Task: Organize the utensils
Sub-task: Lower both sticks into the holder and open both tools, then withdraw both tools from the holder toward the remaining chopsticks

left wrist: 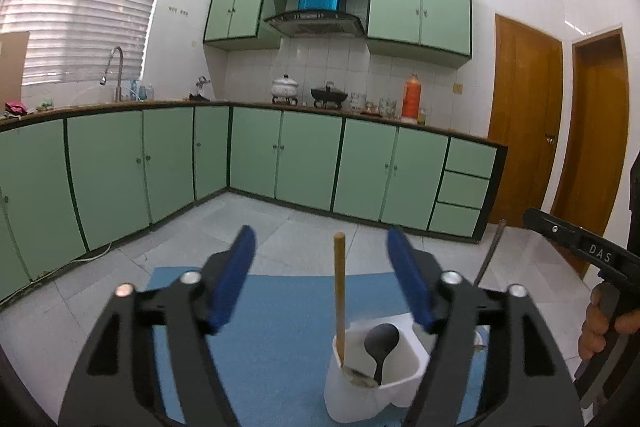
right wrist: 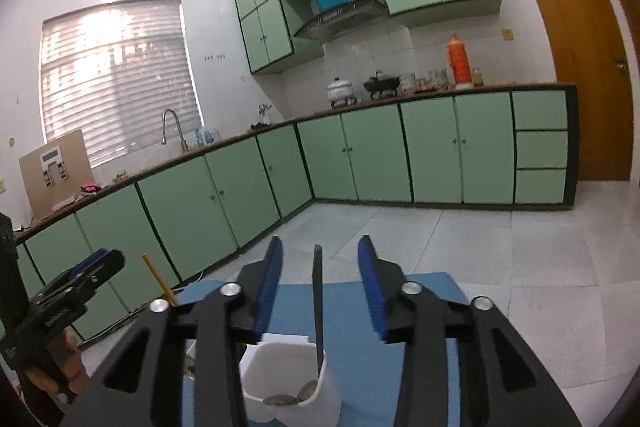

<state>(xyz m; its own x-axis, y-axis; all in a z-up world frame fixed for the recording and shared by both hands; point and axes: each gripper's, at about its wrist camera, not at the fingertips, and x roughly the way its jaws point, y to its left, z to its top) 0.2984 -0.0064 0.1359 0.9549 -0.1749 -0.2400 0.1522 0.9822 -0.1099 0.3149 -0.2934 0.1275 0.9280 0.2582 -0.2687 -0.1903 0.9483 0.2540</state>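
A white utensil holder [left wrist: 372, 391] stands on a blue mat [left wrist: 272, 311]. In it are a wooden-handled utensil [left wrist: 340, 287], upright, and a black spoon [left wrist: 382, 343] with its bowl up. My left gripper [left wrist: 321, 241] is open above the holder; the wooden handle rises between its blue pads and touches neither. In the right wrist view my right gripper [right wrist: 321, 246] is open too. A black-handled utensil [right wrist: 318, 299] stands in the holder [right wrist: 288, 383] between its pads, clear of both. Metal spoon bowls [right wrist: 286, 399] lie at the holder's bottom.
A person's hand holds each gripper: the right gripper [left wrist: 576, 245] shows at the edge of the left view, the left gripper [right wrist: 80, 275] at the edge of the right view. Beyond the mat [right wrist: 420, 293] are tiled floor, green cabinets [left wrist: 304, 159] and a wooden door [left wrist: 524, 115].
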